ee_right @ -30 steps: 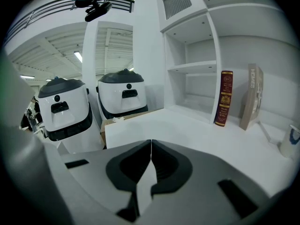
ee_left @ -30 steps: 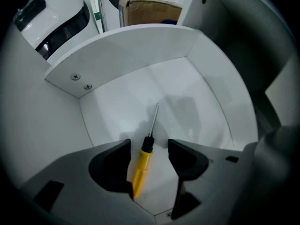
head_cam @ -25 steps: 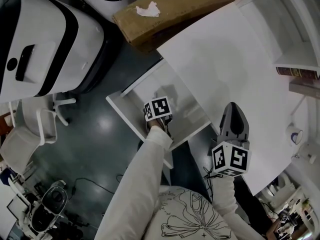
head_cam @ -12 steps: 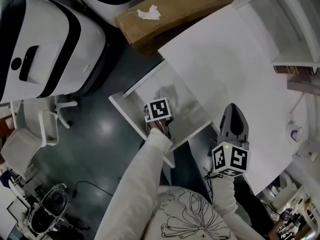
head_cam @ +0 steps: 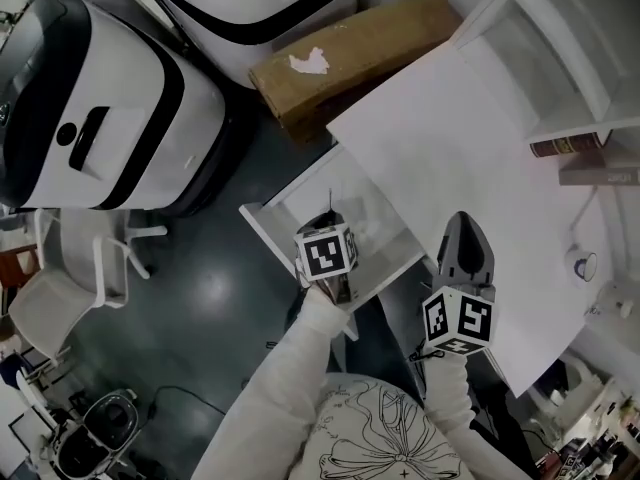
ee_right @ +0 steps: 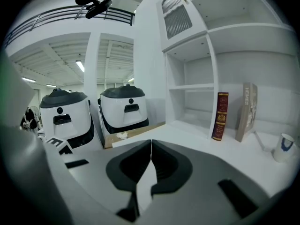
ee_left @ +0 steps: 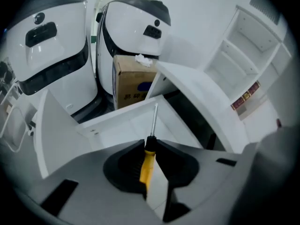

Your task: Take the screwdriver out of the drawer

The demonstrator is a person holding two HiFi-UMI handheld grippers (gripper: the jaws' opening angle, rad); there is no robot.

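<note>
Screwdriver removal looks mostly done, judging from how things lie. The white table [head_cam: 470, 148] takes up the right of the head view, and the drawer [head_cam: 372, 220] stands pulled out from under its near edge, with nothing else showing inside it. The left tongs [ee_left: 151, 146] hang over the drawer's front part, pointing steeply down, closed narrowly on the screwdriver [ee_left: 147, 168]. Its yellow handle is pinched between the jaws and its bare metal shaft sticks out ahead toward the drawer floor. The tool appears to be off the floor, though I cannot tell whether it is above the rim. What seems left is to carry it away from the drawer and perhaps set it on the table. The right tongs [ee_right: 151, 146] hang over the table's near edge, jaws together with nothing between them.

As for writing, the cardboard box [ee_left: 133, 86] carries a blue printed mark too blurred to read. The red book [ee_right: 219, 116] on the shelf has gold bands and lettering too small to make out. The mug [ee_right: 284, 146] bears a dark emblem, also unreadable.
</note>
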